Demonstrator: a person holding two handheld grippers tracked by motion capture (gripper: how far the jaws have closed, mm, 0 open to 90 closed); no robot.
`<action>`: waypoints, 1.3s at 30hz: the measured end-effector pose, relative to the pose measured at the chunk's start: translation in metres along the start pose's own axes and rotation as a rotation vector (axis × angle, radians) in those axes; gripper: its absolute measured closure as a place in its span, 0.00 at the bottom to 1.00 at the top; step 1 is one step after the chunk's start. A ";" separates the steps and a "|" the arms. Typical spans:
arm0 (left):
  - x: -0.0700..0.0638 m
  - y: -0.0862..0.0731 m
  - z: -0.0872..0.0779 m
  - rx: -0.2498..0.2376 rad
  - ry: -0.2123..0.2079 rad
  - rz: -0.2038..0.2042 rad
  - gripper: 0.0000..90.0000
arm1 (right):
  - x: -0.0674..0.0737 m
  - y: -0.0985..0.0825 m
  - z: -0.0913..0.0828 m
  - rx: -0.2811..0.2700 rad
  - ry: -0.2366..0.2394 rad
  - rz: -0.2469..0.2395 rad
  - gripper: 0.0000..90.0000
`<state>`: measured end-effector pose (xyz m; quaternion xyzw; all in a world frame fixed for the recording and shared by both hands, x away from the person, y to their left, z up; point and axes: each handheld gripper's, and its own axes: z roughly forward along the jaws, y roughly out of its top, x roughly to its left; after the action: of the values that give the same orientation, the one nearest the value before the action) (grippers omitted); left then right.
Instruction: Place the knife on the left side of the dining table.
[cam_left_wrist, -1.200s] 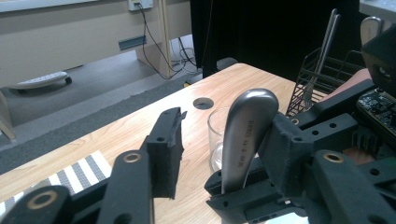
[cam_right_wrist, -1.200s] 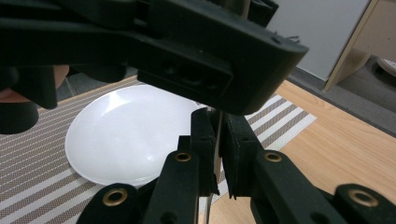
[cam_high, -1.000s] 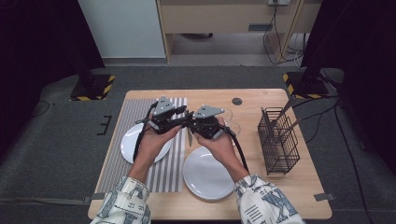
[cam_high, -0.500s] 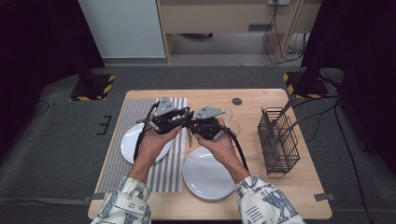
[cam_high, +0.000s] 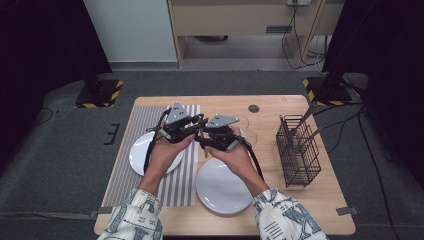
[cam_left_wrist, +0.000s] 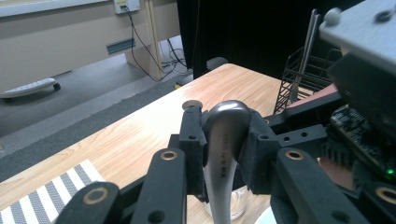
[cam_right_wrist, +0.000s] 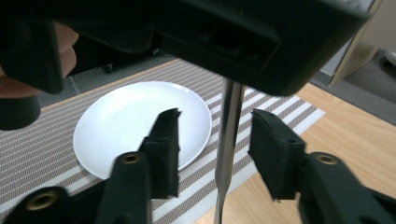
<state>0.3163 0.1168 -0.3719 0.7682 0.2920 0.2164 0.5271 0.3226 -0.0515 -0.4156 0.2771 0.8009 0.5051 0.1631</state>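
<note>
The left gripper (cam_left_wrist: 219, 140) is clamped on the handle end of a metal utensil (cam_left_wrist: 223, 154), with both pads pressing on its rounded tip. The right gripper (cam_right_wrist: 215, 149) has just been opening: its jaws stand apart, and the slim shaft of the utensil (cam_right_wrist: 229, 140) hangs between the pads with a gap on either side. Compared with the high view of a second ago, both hands hold the same position above the middle of the table (cam_high: 320, 210), so the change is limited to the jaws.

Judgement: this reads as a hand-over. The utensil has passed from the right gripper to the left, and the left now bears it alone. The right gripper can draw back without disturbing the grip.

The utensil is held in the air above the table, near a clear glass (cam_high: 245, 131) (partly hidden by the grippers in the high view).

Containers:
- A black wire basket (cam_high: 298, 150) stands at the table's right edge. Two thin metal handles rise from it; what kind of utensils they are cannot be told.
- A white plate (cam_high: 145, 157) lies on the striped mat (cam_high: 150, 120), with nothing visible on it.
- A second white plate (cam_high: 222, 187) lies on the bare wood near the person, also with nothing on it.
</note>
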 end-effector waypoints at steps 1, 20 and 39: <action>0.000 0.000 0.000 0.000 0.003 0.001 0.81 | 0.000 -0.001 0.000 0.005 0.004 0.001 0.55; 0.000 0.004 -0.002 -0.016 0.001 0.007 0.81 | -0.005 -0.019 -0.001 0.022 -0.011 0.017 0.41; -0.003 0.007 -0.002 -0.027 -0.003 0.004 0.81 | -0.003 -0.042 0.003 0.032 -0.014 0.026 0.50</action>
<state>0.3140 0.1140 -0.3646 0.7619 0.2867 0.2203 0.5374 0.3151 -0.0648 -0.4545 0.2937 0.8041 0.4923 0.1574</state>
